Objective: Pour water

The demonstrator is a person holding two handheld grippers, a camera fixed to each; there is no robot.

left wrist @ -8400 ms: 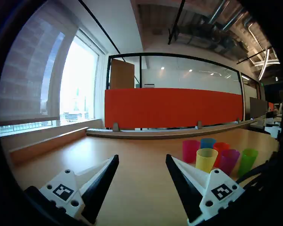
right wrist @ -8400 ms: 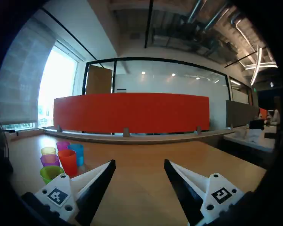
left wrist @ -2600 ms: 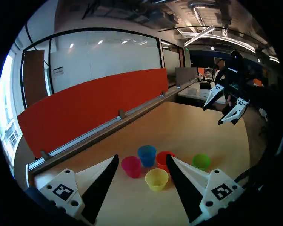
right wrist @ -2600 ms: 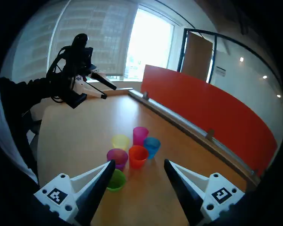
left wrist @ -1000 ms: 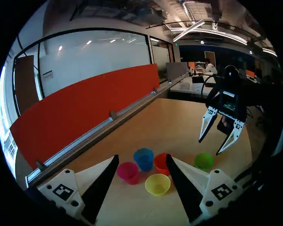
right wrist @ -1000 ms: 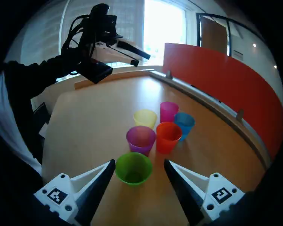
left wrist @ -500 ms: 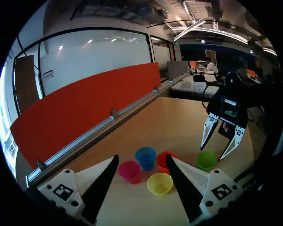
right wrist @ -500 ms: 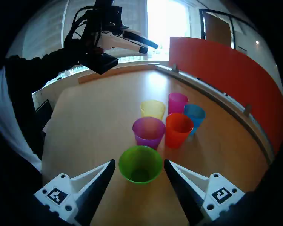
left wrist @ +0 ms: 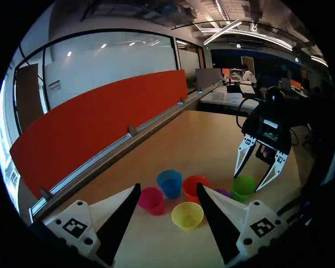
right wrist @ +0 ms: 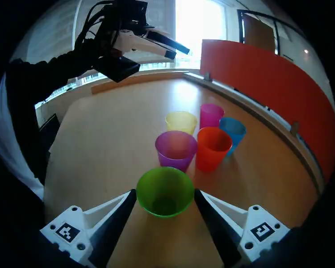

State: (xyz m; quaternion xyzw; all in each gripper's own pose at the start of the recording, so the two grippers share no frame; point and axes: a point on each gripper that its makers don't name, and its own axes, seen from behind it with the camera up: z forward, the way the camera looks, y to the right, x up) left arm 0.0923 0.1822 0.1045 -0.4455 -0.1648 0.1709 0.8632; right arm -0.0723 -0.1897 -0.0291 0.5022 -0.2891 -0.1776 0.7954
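Right gripper view looks down on a wide wooden table (right wrist: 105, 134), backed on its far side by a long orange partition (right wrist: 265, 80). Above the table's far end the left gripper (right wrist: 180, 53) hovers in a dark-sleeved hand, fingers parted and holding nothing, well apart from the cups.

The right gripper (right wrist: 164, 193) is low over the table, its jaws spread wide on either side of the green cup (right wrist: 165, 185). The fingertips sit just beside the rim; I cannot tell whether they touch it, and they are not clamped on it.

Behind the green cup stand five more in a tight cluster: a purple cup (right wrist: 176, 149) and an orange cup (right wrist: 213, 147) nearest, then a yellow cup (right wrist: 181, 121), a pink cup (right wrist: 211, 115) and a blue cup (right wrist: 232, 128). All six stand upright on the table.

By my reading the task is at its very start: nothing is lifted, tilted or poured. The green cup is lined up for a grasp. Closing, lifting and pouring into another cup are all left. Whether it holds water, I cannot tell.
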